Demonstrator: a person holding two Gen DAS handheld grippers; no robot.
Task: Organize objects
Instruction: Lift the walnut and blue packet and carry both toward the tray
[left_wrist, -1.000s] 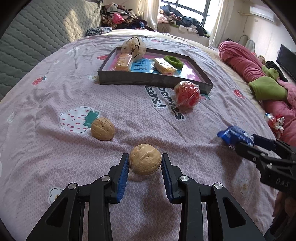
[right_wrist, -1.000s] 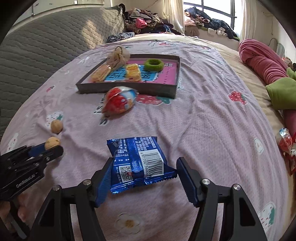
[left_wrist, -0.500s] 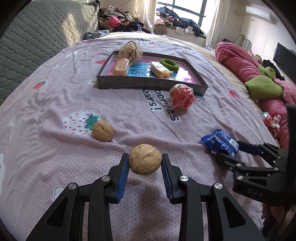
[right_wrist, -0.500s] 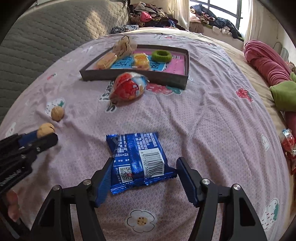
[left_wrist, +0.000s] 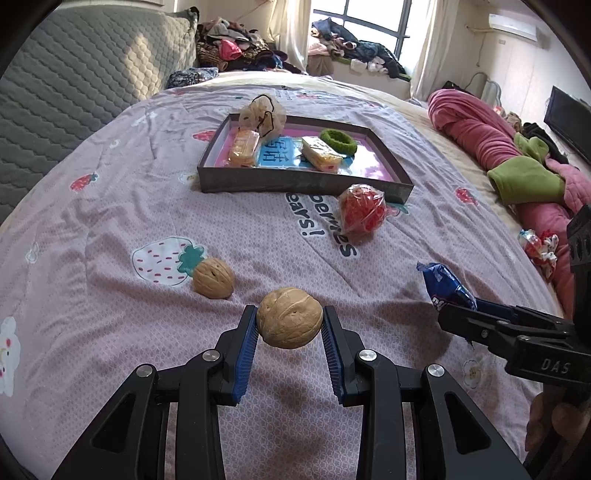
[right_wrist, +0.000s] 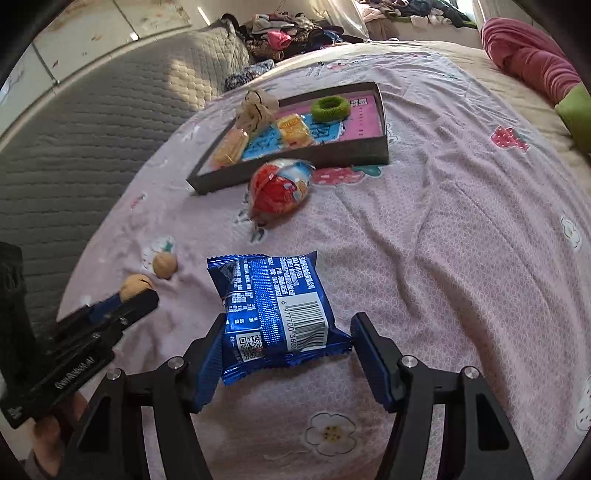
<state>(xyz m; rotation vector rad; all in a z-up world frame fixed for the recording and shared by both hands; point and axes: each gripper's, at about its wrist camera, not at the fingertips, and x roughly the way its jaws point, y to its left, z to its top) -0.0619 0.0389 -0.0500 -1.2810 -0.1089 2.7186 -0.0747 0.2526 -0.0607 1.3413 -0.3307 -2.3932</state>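
My left gripper (left_wrist: 289, 318) is shut on a tan walnut (left_wrist: 289, 317) and holds it above the pink bedspread. A second walnut (left_wrist: 214, 282) lies on the bed just ahead to the left. My right gripper (right_wrist: 286, 338) is shut on a blue snack packet (right_wrist: 275, 308), lifted off the bed; it also shows in the left wrist view (left_wrist: 445, 286). A dark shallow tray (left_wrist: 303, 184) farther ahead holds two wrapped cakes, a green hair tie (left_wrist: 338, 140) and a beige mesh pouch. A red wrapped snack (left_wrist: 362, 214) lies in front of the tray.
A grey quilted headboard (left_wrist: 74, 81) runs along the left. Rolled pink and green blankets (left_wrist: 517, 162) lie on the right edge of the bed. A small wrapped candy (left_wrist: 537, 247) sits near them. Clothes are piled by the window behind.
Both grippers have risen and tilted, each keeping its object. The right gripper has swung left, toward the tray side. The tray and loose items have not moved.
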